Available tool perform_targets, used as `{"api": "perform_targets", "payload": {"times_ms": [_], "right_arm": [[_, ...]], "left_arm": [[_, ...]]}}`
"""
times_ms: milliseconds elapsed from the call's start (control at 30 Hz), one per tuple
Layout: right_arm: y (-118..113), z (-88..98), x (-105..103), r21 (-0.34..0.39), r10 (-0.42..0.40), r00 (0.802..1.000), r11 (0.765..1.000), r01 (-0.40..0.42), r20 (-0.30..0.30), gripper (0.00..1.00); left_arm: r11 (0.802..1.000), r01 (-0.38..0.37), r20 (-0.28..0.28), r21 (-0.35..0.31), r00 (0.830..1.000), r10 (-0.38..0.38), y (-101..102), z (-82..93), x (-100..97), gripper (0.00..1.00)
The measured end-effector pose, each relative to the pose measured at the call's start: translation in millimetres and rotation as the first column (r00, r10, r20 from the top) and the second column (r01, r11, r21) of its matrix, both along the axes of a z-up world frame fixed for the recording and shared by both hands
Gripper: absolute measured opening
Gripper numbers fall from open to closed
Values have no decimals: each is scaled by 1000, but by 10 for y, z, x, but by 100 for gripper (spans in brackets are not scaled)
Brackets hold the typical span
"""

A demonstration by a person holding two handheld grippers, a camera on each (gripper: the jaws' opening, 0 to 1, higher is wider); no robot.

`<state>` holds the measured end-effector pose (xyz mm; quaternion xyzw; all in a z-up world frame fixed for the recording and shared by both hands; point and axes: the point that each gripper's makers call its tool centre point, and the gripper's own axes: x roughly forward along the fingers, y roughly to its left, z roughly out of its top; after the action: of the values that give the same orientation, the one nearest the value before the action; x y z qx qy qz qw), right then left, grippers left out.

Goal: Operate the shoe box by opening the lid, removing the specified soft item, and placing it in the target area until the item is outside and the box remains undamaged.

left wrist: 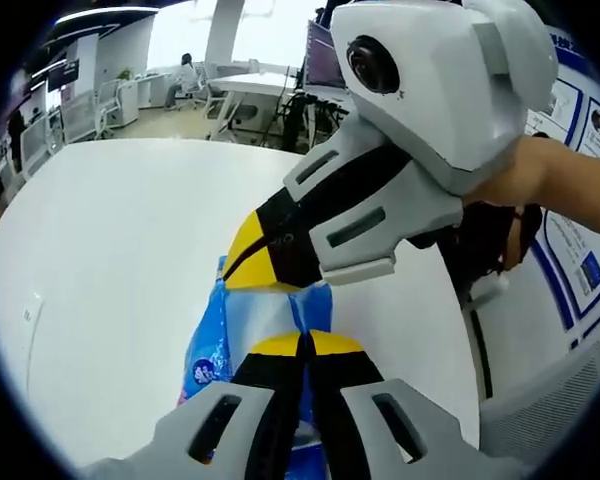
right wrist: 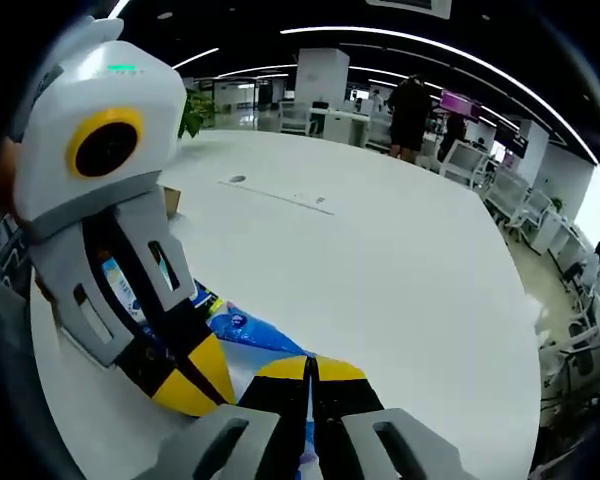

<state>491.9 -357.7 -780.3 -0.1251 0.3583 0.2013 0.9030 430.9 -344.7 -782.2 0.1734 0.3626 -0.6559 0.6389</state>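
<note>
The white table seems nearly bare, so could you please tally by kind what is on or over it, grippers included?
Grippers: 2, the left gripper and the right gripper, both with jaws closed.
Blue and white plastic soft packs: 1, the soft pack, pinched by both grippers on the white table.
Total: 3.

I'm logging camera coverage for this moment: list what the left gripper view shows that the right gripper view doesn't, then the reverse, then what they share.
Left gripper view alone: a bare forearm behind the right gripper, blue-bordered posters on the wall, and a seated person far off.

Right gripper view alone: a brown box corner behind the left gripper, a potted plant, and a standing person in dark clothes.

Shared: the white table, the blue and white soft pack, and both grippers shut on it.
</note>
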Motion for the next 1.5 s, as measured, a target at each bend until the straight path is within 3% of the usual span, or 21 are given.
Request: {"api": "perform_targets", "payload": {"times_ms": [133,533,867,1167,1500], "right_arm": [[7,-8,-10,-3,0,1000,1000,0,-6,0],[-15,35,-57,-8,-24,1000,1000,24,-10,2],[12,159,-107,-4,-23,1000,1000,23,4,6],[96,292,-186,-8,-12,1000,1000,12,16,13],[259,452,-345,-15,-12,1000,1000,12,13,22]], "left_arm": [[1000,-5,-7,-2,1000,5,1,12,-21,1],[998,41,79,38,996,-44,106,43,-14,11],[998,27,90,52,995,-31,246,110,2,14],[999,7,108,37,994,-11,404,302,0,17],[999,-33,136,18,990,30,663,583,-57,27]]}}
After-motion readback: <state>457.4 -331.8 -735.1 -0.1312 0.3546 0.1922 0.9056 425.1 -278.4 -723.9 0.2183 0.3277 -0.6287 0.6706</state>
